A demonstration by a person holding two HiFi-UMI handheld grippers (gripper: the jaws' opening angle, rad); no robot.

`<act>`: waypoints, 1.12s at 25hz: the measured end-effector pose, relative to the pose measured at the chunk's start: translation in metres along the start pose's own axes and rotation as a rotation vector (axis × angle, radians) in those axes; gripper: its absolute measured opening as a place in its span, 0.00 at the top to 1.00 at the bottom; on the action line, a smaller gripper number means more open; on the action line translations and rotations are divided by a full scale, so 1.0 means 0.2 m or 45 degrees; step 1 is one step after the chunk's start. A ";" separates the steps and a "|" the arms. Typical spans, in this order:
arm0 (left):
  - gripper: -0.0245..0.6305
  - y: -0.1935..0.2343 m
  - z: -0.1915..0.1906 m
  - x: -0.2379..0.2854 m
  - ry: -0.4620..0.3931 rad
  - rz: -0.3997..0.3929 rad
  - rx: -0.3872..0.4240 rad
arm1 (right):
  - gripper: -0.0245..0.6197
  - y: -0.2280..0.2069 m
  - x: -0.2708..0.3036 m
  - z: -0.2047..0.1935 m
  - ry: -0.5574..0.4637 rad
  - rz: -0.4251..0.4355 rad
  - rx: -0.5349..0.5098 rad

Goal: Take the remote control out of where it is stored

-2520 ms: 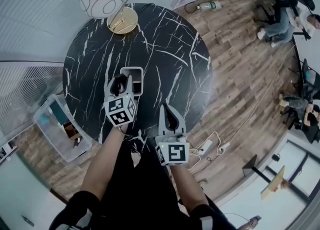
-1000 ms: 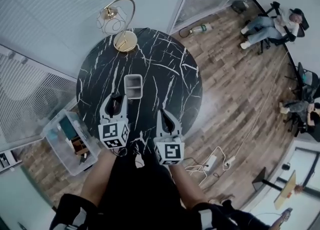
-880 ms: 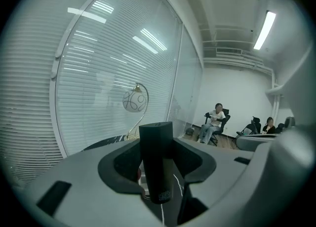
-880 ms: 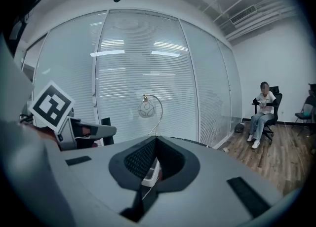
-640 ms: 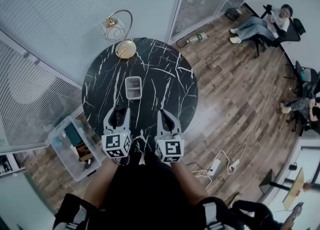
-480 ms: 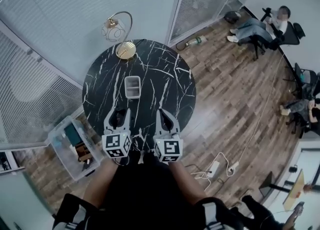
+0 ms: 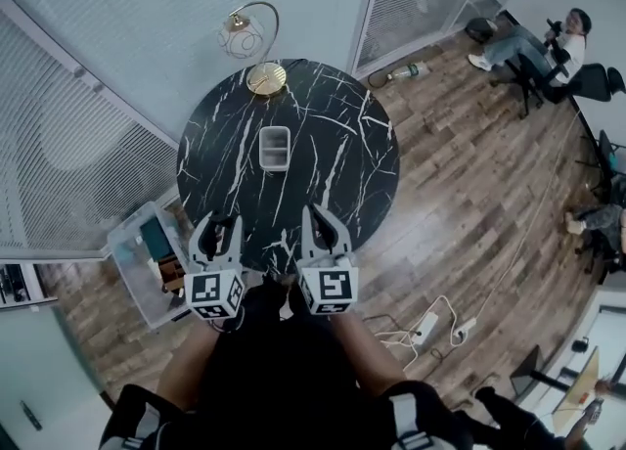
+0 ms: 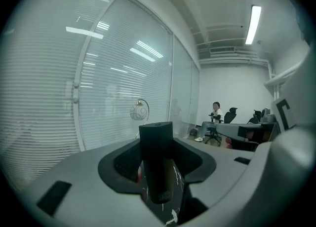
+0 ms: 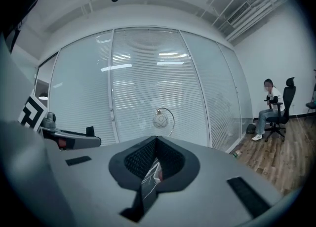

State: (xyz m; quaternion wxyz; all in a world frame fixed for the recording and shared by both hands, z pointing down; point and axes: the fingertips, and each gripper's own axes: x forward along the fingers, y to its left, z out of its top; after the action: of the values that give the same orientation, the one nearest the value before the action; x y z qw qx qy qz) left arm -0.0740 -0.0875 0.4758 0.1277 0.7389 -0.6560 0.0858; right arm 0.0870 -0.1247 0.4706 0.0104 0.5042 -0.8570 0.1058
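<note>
Room: glass partitions with shut blinds, wood-plank floor [image 7: 469, 174], and a seated person [image 7: 548, 42] well away at the far side. A clear plastic bin [image 7: 147, 262] sits on the floor just beside the counter. A power strip [image 7: 430, 323] trails cables nearer us.

Counter [image 7: 333, 145]: round, black marble with white veins, hard and glossy. We judge it unforgiving to a dropped thing. A gold-based lamp [image 7: 262, 74] stands at its far edge. A small grey holder [image 7: 275, 148] sits near the middle, and we cannot see anything in it.

Right gripper [image 7: 321, 218]: its jaws are pressed together with nothing between them.

Left gripper [image 7: 217, 226]: it is raised over the near rim, well apart from the holder, and its jaws are clamped on the remote control [image 8: 157, 162]. The remote stands upright between the pads, its top end poking above them.

Handling, as we judge it: the remote is light, stiff and slim, with a smooth dark shell that could slide under a loose pinch. The best hold is across the long sides at mid-body, clear of the buttons, and the present grip looks about right.
</note>
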 end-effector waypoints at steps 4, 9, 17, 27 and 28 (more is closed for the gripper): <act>0.66 0.05 0.01 -0.17 -0.005 0.002 -0.004 | 0.96 0.12 -0.08 0.03 -0.004 0.004 -0.022; 0.66 0.12 -0.01 -0.33 -0.022 -0.022 -0.003 | 0.96 0.26 -0.18 0.03 -0.017 -0.019 -0.070; 0.66 0.24 -0.07 -0.57 -0.025 -0.152 0.024 | 0.96 0.52 -0.39 0.02 -0.004 -0.108 -0.086; 0.66 0.24 -0.04 -0.74 -0.086 -0.237 0.037 | 0.96 0.67 -0.58 0.06 -0.022 -0.186 -0.115; 0.66 0.24 -0.03 -0.75 -0.100 -0.236 0.038 | 0.96 0.68 -0.59 0.07 -0.029 -0.181 -0.114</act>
State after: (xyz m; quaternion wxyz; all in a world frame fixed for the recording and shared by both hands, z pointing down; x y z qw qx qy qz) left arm -0.1395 0.0505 0.4409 0.0981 0.8010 -0.5880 0.0545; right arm 0.0285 0.0370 0.4194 0.0308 0.5638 -0.8231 0.0607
